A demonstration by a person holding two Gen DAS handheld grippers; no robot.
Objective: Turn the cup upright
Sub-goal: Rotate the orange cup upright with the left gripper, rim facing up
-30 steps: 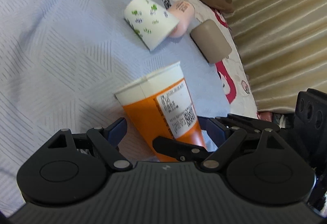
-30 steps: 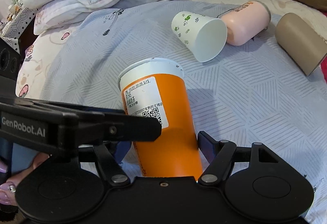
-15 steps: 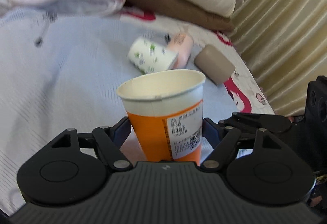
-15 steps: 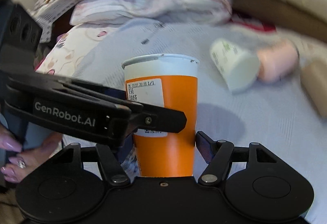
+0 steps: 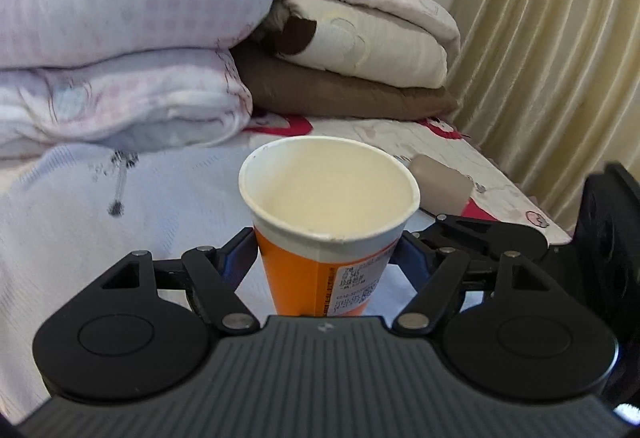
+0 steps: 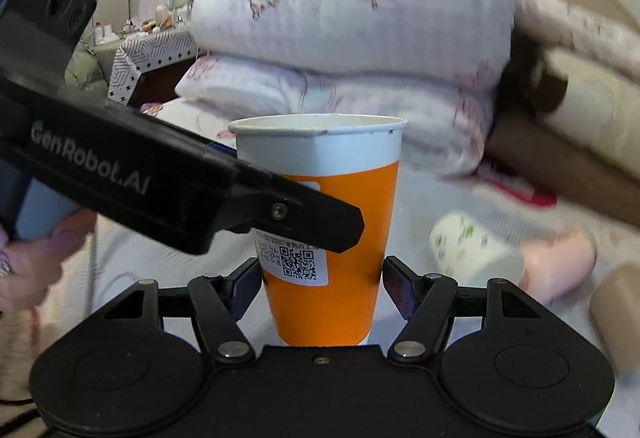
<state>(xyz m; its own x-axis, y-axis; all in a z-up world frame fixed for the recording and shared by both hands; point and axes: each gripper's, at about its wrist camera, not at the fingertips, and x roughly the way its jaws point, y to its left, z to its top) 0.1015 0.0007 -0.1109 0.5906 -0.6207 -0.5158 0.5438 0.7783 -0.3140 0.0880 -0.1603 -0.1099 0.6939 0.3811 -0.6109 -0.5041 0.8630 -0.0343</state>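
Orange cup (image 5: 320,266) (image 6: 332,238) is standing upright, mouth up, white rim band on top, label with QR code facing my right wrist camera. It is sitting between the blue pads of my left hand-held gripper (image 5: 326,258); the pads are pressing its lower wall on both sides, so I am gripping it there. My right hand-held gripper (image 6: 320,278) is also framing the cup low down: its left pad is meeting the wall, its right pad is just beside it, and I cannot tell whether it is clamping. In the right view the left gripper's black finger is crossing in front of the cup. Its base is hidden behind the gripper bodies.

Behind it is the bed (image 5: 80,198). A white patterned cup (image 6: 476,250), a pink cup (image 6: 560,262) and a tan cup (image 5: 440,186) (image 6: 616,306) are lying on their sides to the right. Folded quilts (image 5: 140,38) (image 6: 352,38) are stacking up at the back, a curtain (image 5: 560,58) hanging on the right.
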